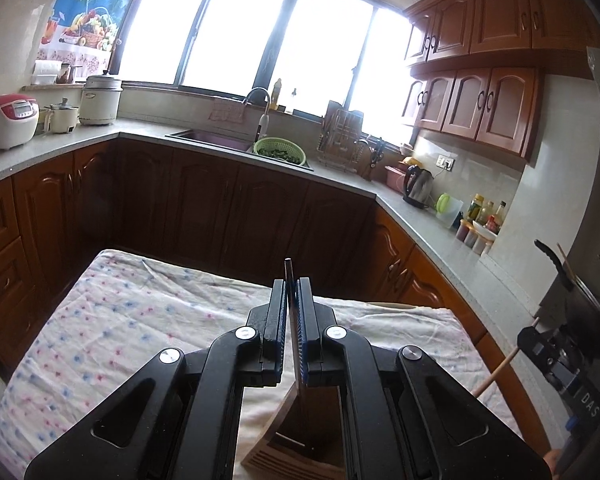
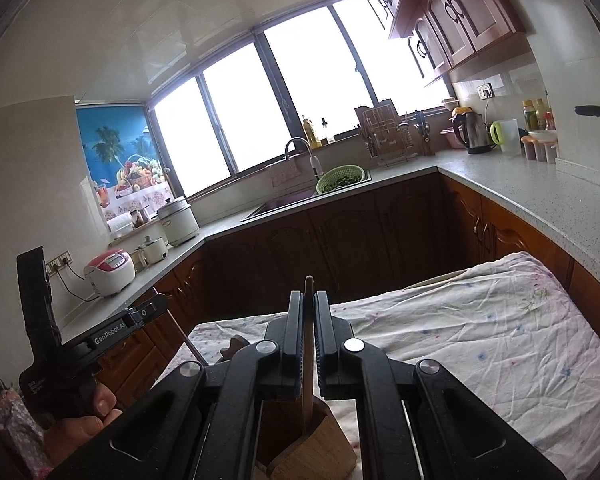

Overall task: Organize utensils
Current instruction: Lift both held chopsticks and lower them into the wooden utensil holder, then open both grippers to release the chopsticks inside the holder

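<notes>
Directly below the left gripper (image 1: 292,280) sits a wooden holder (image 1: 296,440) on a floral cloth (image 1: 120,320). Its jaws are nearly closed on a thin dark chopstick (image 1: 289,276) that stands upright between them, tip above the fingertips and lower end reaching down into the holder. To its right, the right gripper (image 2: 308,296) is likewise clamped narrow on a wooden chopstick (image 2: 309,320), upright, with its lower end inside the same holder (image 2: 312,440); a hand (image 2: 88,420) shows at the left gripper's grip. Beyond both, the cloth stretches ahead. Farther off are brown cabinets (image 1: 220,200), a sink (image 1: 212,138) with a green colander (image 1: 279,151), a kettle (image 1: 418,186) to the right, and bright windows (image 1: 260,28) behind.
</notes>
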{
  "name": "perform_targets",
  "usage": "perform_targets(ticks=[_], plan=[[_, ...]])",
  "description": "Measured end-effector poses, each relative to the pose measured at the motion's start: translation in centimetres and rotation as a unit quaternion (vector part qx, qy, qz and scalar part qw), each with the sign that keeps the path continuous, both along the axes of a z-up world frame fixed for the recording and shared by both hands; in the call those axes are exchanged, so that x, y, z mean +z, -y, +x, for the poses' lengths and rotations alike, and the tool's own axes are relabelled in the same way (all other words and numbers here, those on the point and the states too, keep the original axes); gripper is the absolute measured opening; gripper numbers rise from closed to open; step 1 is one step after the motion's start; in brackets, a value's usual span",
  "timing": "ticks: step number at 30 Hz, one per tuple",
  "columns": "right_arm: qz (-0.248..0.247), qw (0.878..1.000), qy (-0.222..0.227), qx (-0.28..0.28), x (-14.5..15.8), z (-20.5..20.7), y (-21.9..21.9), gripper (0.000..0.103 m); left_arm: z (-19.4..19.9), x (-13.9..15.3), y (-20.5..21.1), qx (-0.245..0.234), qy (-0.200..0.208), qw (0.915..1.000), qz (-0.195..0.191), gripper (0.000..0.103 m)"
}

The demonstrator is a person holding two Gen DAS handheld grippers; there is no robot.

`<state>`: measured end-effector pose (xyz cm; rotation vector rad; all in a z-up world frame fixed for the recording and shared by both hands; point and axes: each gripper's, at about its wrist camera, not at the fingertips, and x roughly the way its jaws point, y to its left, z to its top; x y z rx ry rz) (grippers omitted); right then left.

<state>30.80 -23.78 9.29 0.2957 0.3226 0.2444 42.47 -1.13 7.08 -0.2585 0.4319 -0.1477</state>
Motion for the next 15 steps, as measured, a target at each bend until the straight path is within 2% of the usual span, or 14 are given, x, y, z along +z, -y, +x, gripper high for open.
perform_targets(ticks=[5, 14, 15], plan=[[-0.004, 1.000, -0.008, 0.003, 0.08, 0.58, -0.11, 0.005, -0.06, -0.22, 0.60, -0.005, 0.000, 0.9996, 0.026, 0.005], [-0.003, 1.000, -0.017, 0.006, 0.12, 0.95, -0.07, 0.006, 0.41, 0.00, 0.43, -0.012, -0.012, 0.9995, 0.025, 0.007], [-0.002, 1.000, -0.018, 0.007, 0.13, 0.97, -0.06, 0.010, 0.50, -0.05, 0.38, -0.013, -0.015, 0.9995, 0.024, 0.008]])
